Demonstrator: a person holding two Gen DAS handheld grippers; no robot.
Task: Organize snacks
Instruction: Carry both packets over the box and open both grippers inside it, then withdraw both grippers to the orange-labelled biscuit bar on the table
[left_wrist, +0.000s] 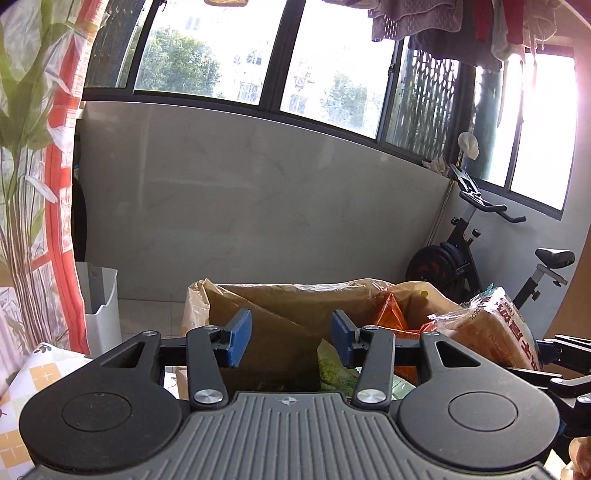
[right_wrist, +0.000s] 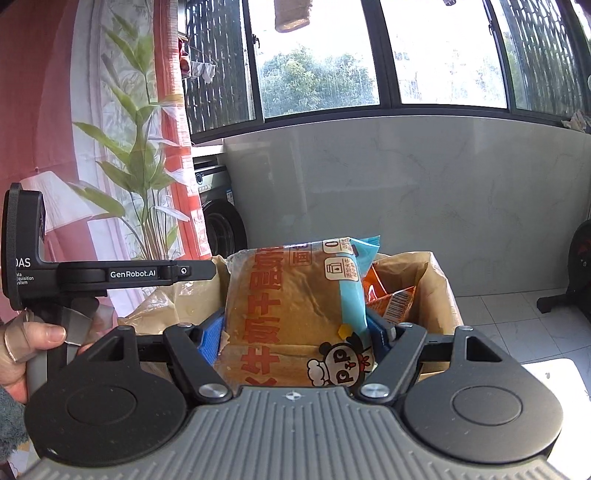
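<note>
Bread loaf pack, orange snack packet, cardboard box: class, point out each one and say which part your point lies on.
bread loaf pack (right_wrist: 291, 314), right wrist view, on the clear wrapper's front.
orange snack packet (right_wrist: 397, 301), right wrist view, on its barcode end.
cardboard box (left_wrist: 295, 306), left wrist view, on the inner back wall.

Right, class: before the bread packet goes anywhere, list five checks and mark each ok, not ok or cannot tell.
1. Right gripper pads press both sides of the bread packet: ok.
2. Left gripper open and holding nothing: ok.
3. Cardboard box top open: ok.
4. Free room in the box beside the orange snack packet: cannot tell.
5. Left gripper away from the bread packet: ok; it is off to the side in the right wrist view.
</note>
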